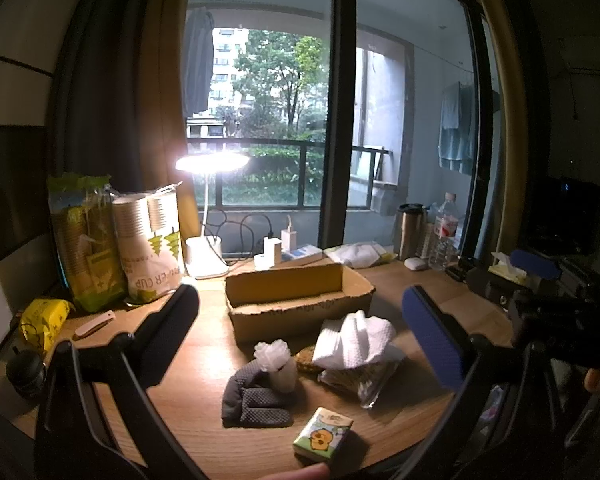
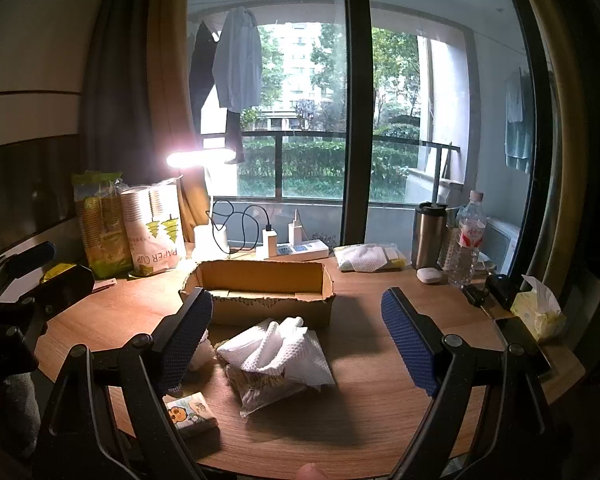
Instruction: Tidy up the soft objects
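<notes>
Both grippers open wide, holding nothing: left gripper over the round wooden table, right gripper beside it. Soft things in a bunch just in front of the open brown cardboard box, long side running left to right. Crumpled white paper towel lying on a clear plastic bag. Bumpy grey cloth near the small green tissue pack, tilted corner-first toward the table edge.
</notes>
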`<state>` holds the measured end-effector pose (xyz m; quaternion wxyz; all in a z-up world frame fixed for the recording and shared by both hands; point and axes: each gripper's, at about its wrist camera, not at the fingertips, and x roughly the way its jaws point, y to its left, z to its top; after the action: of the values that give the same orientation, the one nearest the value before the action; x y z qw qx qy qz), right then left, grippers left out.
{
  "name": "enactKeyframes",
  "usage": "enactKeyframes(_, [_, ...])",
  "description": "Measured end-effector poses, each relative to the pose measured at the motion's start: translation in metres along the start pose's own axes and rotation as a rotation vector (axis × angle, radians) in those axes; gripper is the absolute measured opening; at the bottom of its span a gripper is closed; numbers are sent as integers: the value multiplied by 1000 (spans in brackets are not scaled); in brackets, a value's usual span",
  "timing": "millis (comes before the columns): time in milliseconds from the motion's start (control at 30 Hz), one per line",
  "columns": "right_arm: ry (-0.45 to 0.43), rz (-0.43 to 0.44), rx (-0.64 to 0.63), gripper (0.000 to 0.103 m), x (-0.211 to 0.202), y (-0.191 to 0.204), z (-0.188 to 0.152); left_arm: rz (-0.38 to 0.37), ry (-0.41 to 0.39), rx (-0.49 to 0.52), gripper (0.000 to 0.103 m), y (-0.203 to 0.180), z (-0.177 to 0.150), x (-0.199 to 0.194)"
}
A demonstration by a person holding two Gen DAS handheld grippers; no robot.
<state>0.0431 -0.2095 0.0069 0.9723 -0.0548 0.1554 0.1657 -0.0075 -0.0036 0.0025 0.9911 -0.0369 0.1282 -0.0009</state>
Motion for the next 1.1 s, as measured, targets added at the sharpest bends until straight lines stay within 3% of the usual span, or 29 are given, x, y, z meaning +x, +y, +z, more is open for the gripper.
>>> enactKeyframes(1100, [5, 2, 3, 89, -1, -1, -4, -5, 7, -4, 103, 0, -2, 0])
